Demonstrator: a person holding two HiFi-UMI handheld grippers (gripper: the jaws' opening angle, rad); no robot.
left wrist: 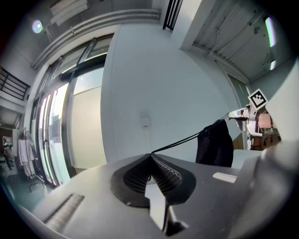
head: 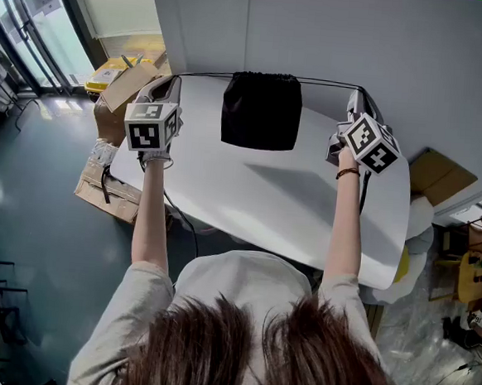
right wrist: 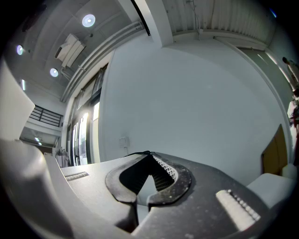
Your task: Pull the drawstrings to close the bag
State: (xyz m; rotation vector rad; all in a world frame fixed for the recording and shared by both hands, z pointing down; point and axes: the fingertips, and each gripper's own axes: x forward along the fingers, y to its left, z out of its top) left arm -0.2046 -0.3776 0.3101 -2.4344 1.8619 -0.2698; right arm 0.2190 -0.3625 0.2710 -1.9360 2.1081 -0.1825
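Note:
A black drawstring bag hangs over the far part of the white table, its mouth gathered at the top. Black drawstrings run taut from the mouth out to both sides. My left gripper is shut on the left drawstring, which leads to the bag in the left gripper view. My right gripper is shut on the right drawstring; the bag is out of the right gripper view. Both grippers are held up level, well apart, on either side of the bag.
Cardboard boxes lie on the floor left of the table. A grey wall stands right behind the table. Glass doors are at far left. More clutter sits on the floor at right.

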